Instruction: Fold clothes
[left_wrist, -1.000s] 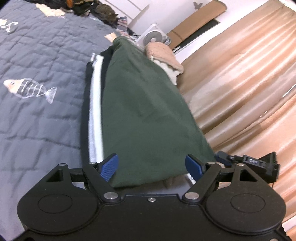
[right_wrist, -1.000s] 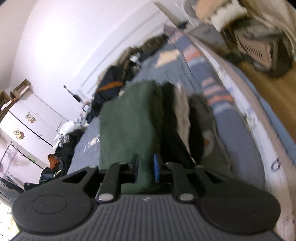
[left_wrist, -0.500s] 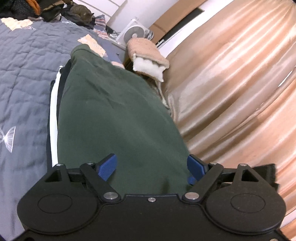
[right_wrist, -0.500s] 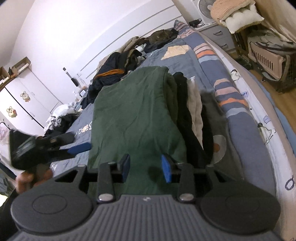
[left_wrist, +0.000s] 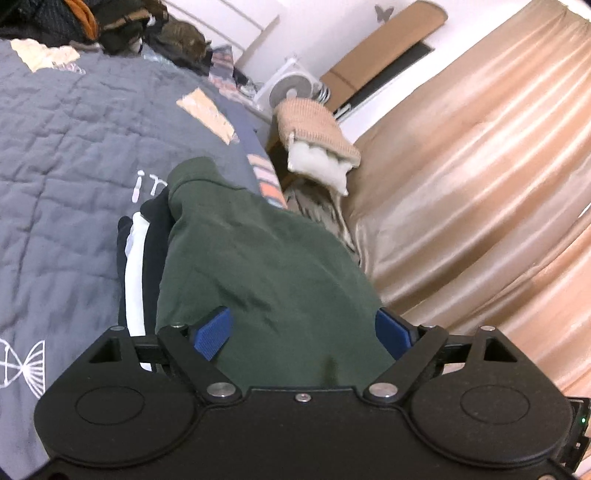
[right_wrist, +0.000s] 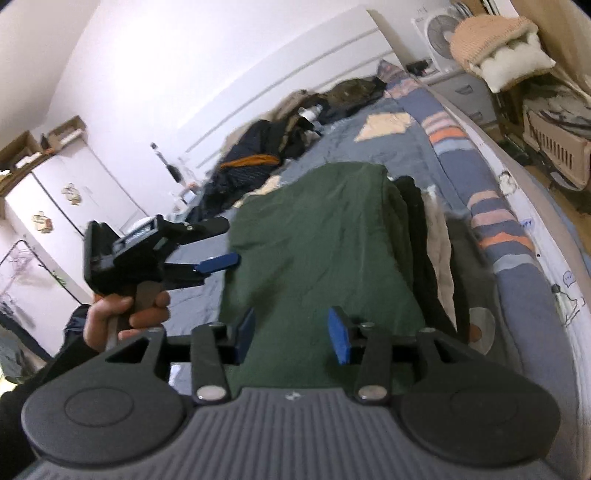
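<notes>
Folded green garment (right_wrist: 317, 251) mid-frame atop a pile of dark and white clothes (left_wrist: 138, 258) on the grey quilt (left_wrist: 62, 147), right gripper (right_wrist: 291, 334) above its near edge, jaws opening and empty, left gripper (left_wrist: 302, 334) spread wide, holding nothing, left hand (right_wrist: 122, 317) at lower left.

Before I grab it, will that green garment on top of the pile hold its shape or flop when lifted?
Likely floppy: the green garment shows soft creases and its edge drapes down over the darker clothes stacked beneath. It looks thick, perhaps a sweatshirt, so probably fairly heavy. Pushed, it may bunch rather than slide cleanly.
</notes>
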